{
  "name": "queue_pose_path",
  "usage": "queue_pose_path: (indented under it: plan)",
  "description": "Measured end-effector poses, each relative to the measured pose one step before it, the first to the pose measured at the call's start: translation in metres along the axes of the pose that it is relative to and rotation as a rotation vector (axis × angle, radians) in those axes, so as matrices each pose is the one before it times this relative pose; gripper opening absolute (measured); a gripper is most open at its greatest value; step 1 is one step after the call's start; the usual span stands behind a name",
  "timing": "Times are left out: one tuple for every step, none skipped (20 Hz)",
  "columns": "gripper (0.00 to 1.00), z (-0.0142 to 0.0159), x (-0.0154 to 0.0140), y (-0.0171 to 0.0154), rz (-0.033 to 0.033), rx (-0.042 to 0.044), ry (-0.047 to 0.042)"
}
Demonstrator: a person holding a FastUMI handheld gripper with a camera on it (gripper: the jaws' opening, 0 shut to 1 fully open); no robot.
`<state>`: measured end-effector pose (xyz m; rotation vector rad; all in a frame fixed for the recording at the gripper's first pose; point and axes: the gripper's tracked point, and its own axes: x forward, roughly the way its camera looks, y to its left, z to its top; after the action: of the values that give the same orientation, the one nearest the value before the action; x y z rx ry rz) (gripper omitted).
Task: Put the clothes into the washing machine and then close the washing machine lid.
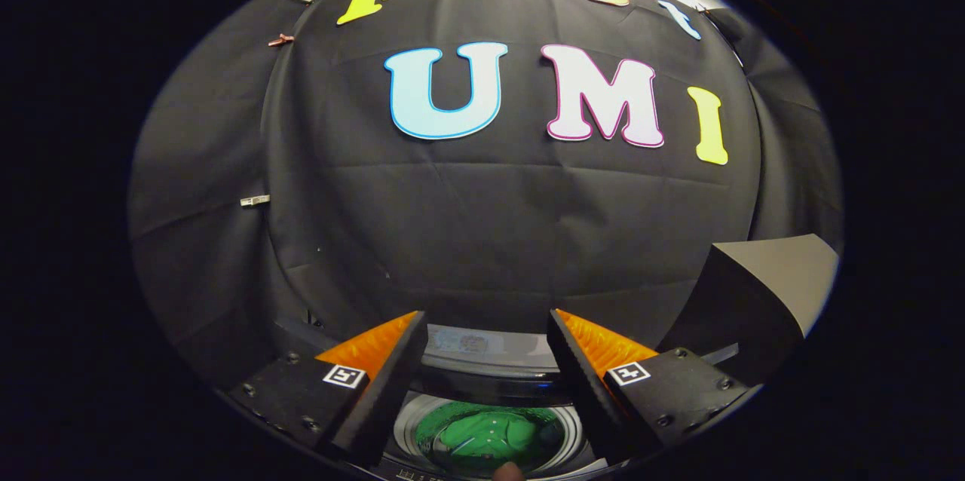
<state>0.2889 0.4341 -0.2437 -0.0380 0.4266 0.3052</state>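
Green clothes (pixel 482 436) lay bunched at the bottom of the washing machine (pixel 482 375) drum, seen from above through the round opening. A row of small pale dots, perhaps buttons, ran across the fabric. Drum wall (pixel 411 424) ringed the cloth with pale, shiny bands. A small brownish rounded thing (pixel 509 472) showed at the near rim of the opening, too cut off to tell what it was.

Beyond the drum ran the machine's back panel, dark with a light strip, carrying a small label (pixel 461 342), too blurred to make out.

Gripper (pixel 486 349) hung above the opening, its fingers spread wide apart and holding nothing. The clothes sat below and between the fingers, well apart from both. Left finger (pixel 377 383) and right finger (pixel 595 375) each carried a ribbed pad on the outer face and a small square black-and-white marker (pixel 344 375) on its block; the second marker (pixel 628 372) sat on the right block.

Just right of the right finger, the washing machine lid (pixel 754 300) stood raised, a dark slab with a paler grey face tilted upward. Lid open.

Behind everything hung the black cloth wall (pixel 482 225), creased, with a small pale clip (pixel 255 200) at its left seam and a reddish clip (pixel 280 39) higher up.
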Motion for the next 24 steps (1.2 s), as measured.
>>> queue_pose_path:
  plan:
    - [0.99, -0.00776, -0.00341, 0.00450, 0.01348, -0.00033, 0.02670]
    - [1.00, -0.01031, -0.00487, 0.00440, 0.01624, 0.01292, 0.03179]
    - [1.00, -0.01063, -0.00480, 0.00345, 0.01094, 0.01840, 0.02954]
    - [1.00, -0.00562, -0.00541, 0.00233, 0.01000, 0.01704, 0.01056]
    - [1.00, -0.00817, -0.00486, -0.00027, 0.00318, 0.00827, -0.00283]
    - [1.00, -0.00628, -0.00443, -0.00224, -0.00960, 0.00024, -0.00711]
    - [1.00, -0.00501, -0.00452, -0.00223, -0.00440, -0.00805, -0.00400]
    - [1.00, -0.00151, -0.00490, -0.00202, -0.00697, -0.01288, -0.01003]
    - [1.00, 0.00138, -0.00614, -0.00194, -0.00995, -0.01142, -0.01735]
    - [1.00, 0.00183, -0.00421, -0.00412, -0.01258, -0.00934, -0.01620]
    - [1.00, -0.00069, -0.00331, -0.00317, -0.00883, -0.00317, -0.00904]
    - [1.00, 0.00228, -0.00395, 0.00038, 0.00110, 0.00516, -0.00925]
    - [1.00, 0.00354, -0.00514, 0.00211, 0.00390, 0.00396, -0.01178]
    - [1.00, 0.00491, -0.00464, 0.00293, 0.00672, -0.00316, -0.01404]
    - [1.00, 0.00486, -0.00600, 0.00154, 0.00271, -0.01454, -0.01399]
    - [0.99, 0.00455, -0.00603, 0.00107, 0.00549, -0.01455, -0.01423]
    - [1.00, 0.00206, -0.00450, 0.00029, 0.00287, -0.01199, -0.01299]
    - [0.99, 0.00251, -0.00463, 0.00136, 0.00533, -0.01042, -0.01005]
    - [0.99, 0.00115, -0.00416, -0.00051, -0.00147, -0.00780, -0.00759]
    - [1.00, 0.00269, -0.00424, -0.00108, -0.00260, -0.00430, -0.00735]
    - [0.99, 0.00473, -0.00531, 0.00115, 0.00343, -0.00352, -0.01123]
    - [0.99, 0.00440, -0.00322, -0.00159, -0.00511, -0.01012, -0.00765]
    - [0.99, 0.00452, -0.00500, -0.00366, -0.00758, -0.01038, -0.01004]
    - [0.99, 0.00464, -0.00329, -0.00237, -0.00607, -0.00255, -0.01329]
